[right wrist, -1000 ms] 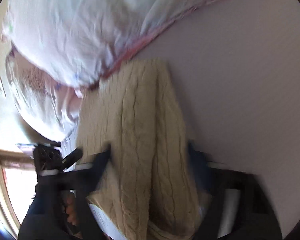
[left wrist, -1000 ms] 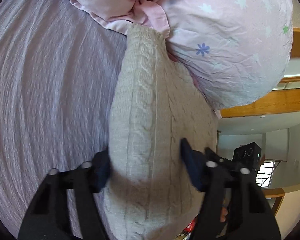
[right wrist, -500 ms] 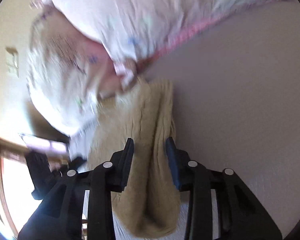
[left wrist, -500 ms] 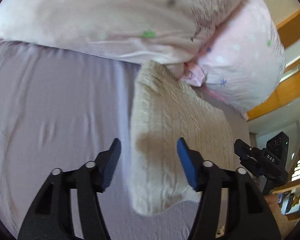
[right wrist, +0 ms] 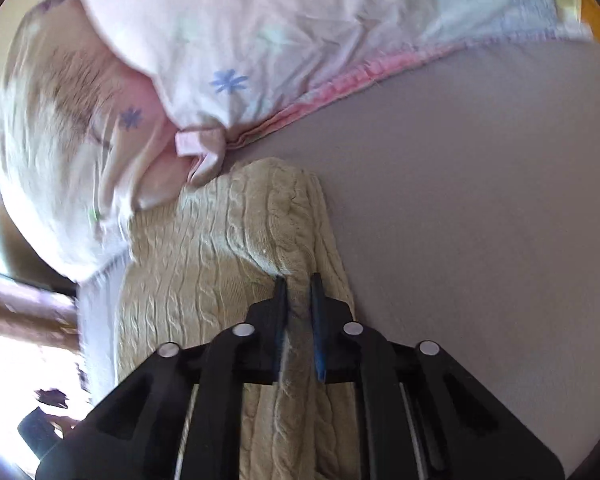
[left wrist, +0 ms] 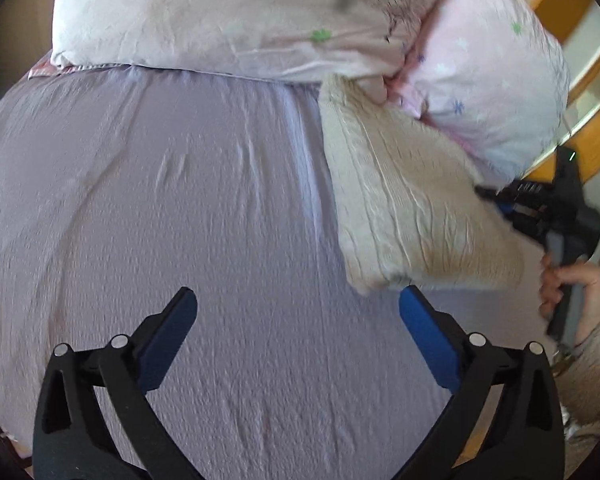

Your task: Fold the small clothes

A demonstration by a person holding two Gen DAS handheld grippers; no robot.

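A folded cream cable-knit sweater (left wrist: pixel 400 208) lies on the lilac bed sheet (left wrist: pixel 180 200), its far end against the pillows. My left gripper (left wrist: pixel 298 312) is open and empty, pulled back from the sweater's near corner, over bare sheet. My right gripper (right wrist: pixel 299 284) is shut on a ridge of the sweater (right wrist: pixel 220 248) along its right edge. The right gripper also shows in the left wrist view (left wrist: pixel 540 208) at the sweater's right side, held by a hand.
Two pale flowered pillows (left wrist: pixel 260 20) lie along the head of the bed, touching the sweater's far end; they also show in the right wrist view (right wrist: pixel 220 40). A wooden frame (left wrist: pixel 580 92) and the room beyond lie to the right.
My left gripper let go of the sweater and drew back and left, opening wider. My right gripper closed on a fold of the sweater. The sweater now lies flat on the sheet.
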